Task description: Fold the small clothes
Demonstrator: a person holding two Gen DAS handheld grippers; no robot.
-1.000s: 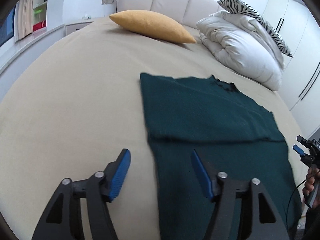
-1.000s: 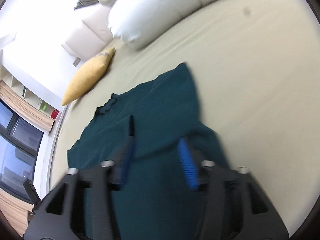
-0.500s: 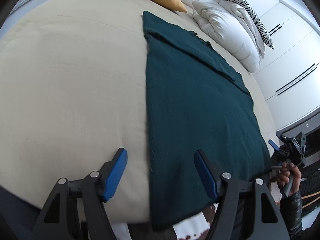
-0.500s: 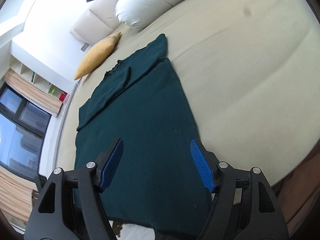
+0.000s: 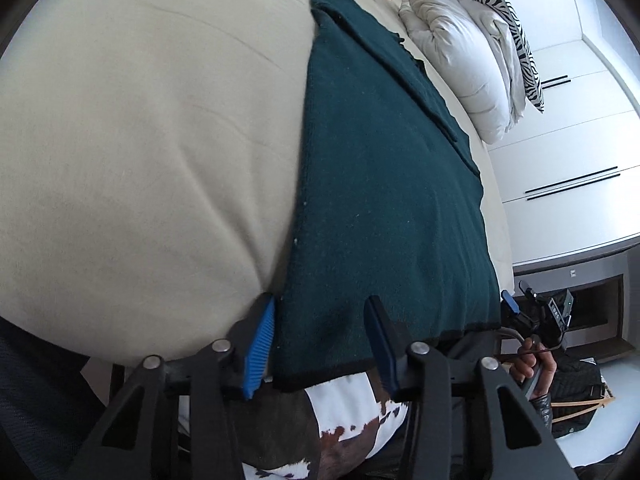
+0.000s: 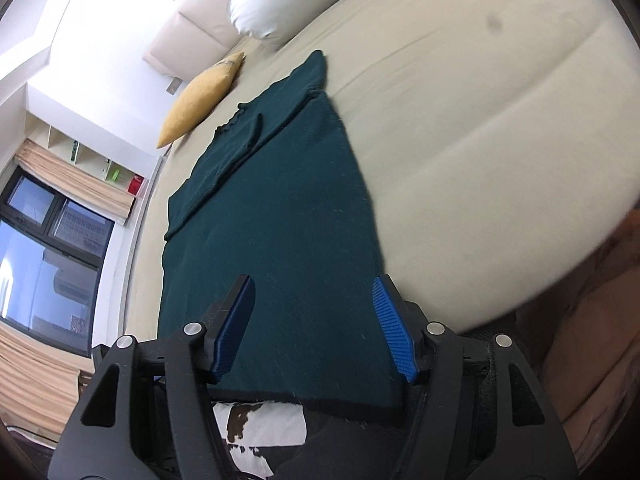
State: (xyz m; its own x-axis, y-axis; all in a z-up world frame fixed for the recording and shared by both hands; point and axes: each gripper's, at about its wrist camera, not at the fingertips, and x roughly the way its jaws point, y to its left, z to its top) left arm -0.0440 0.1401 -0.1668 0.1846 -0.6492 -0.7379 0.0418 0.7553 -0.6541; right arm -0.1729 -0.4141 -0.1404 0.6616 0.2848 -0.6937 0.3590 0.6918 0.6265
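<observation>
1. Comparing with the views of a second ago, both hands have drawn back from the middle of the dark green garment [image 5: 384,184] to its near hem, which hangs just over the near edge of the bed [image 5: 132,152].
2. Left gripper [image 5: 318,340]: its fingers [image 5: 258,340] stand apart and have just been closing. The left corner of the hem lies between them; the left side edge of the cloth runs just inside the left finger. No pad is seen pressing on the fabric.
3. Right gripper [image 6: 316,330]: its fingers [image 6: 394,334] stand apart, having narrowed slightly. The right corner of the hem lies between them, with the right side edge just inside the right finger. No clamping is visible.
4. Garment position: it lies flat on the bed, stretching away from both sets of fingers. At its far end, a band is already turned over onto the body. Beyond that lie a yellow cushion [image 6: 200,98] and a white duvet [image 5: 464,64].
5. Assessment: the withdrawal to the hem, one gripper at each corner, indicates preparation to seize both corners. The likely step is lifting the hem and carrying it away from the fingers toward the far end, halving the garment.
6. Risk noted: each side edge sits close to the outer finger, so a pinch may catch only the hem's border, or miss it.
</observation>
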